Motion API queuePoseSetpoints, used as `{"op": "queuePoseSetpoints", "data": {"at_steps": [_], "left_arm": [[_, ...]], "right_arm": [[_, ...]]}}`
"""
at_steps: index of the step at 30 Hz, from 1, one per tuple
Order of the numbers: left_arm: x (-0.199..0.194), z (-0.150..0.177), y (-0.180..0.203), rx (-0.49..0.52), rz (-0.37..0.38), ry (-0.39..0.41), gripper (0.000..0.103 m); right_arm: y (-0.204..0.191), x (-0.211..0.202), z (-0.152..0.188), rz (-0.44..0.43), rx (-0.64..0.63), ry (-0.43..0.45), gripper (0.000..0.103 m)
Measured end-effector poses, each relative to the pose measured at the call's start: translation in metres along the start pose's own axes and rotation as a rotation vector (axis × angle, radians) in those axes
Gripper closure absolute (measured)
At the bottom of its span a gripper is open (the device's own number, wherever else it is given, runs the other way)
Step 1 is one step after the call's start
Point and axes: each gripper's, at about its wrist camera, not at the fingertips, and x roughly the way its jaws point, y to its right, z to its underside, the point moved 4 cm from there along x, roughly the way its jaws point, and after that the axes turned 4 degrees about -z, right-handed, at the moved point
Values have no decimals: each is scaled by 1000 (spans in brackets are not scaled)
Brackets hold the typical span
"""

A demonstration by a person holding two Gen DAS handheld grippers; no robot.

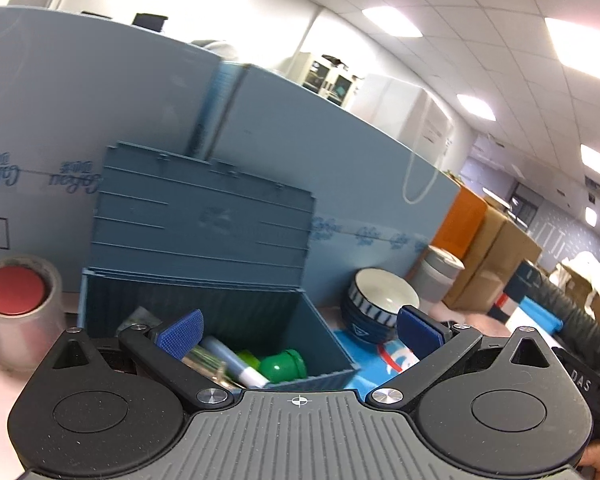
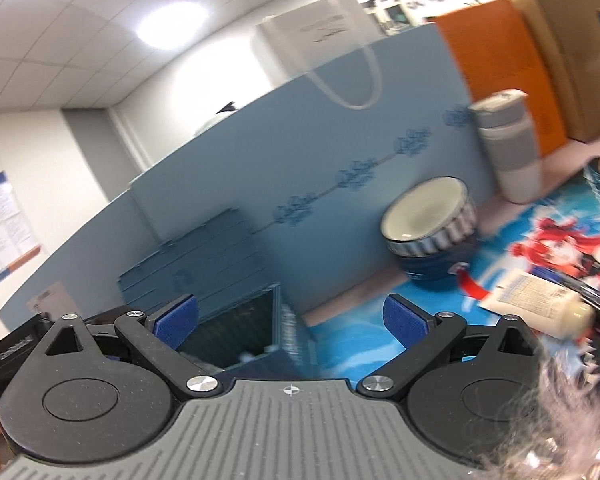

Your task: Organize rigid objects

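Observation:
A dark blue storage box stands with its lid raised against the blue partition. Inside lie a green bottle, a white-tipped marker and a clear tube. My left gripper is open and empty just above the box's front. The box also shows in the right wrist view. My right gripper is open and empty beside the box's right wall. A white bottle lies on the printed mat at the right.
A blue-and-white bowl stands on the printed mat right of the box. A grey-and-white tumbler stands behind it. A tape roll with a red top is at the left. Cardboard and orange boxes stand at the far right.

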Motion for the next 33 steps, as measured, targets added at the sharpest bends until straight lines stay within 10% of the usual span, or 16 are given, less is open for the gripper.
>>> {"op": "queuePoseSetpoints", "data": {"at_steps": [13,25,33], "left_arm": [[14,31,74,146,156,-47,0],[80,88,154,318,256,-247,0],[148,103,173,-10,298,-472,0]], "right_arm": [[98,-60,-3,171,157,125,4],[172,-102,1,300,271,280,3],[196,-98,11,264,304,375,3]]}}
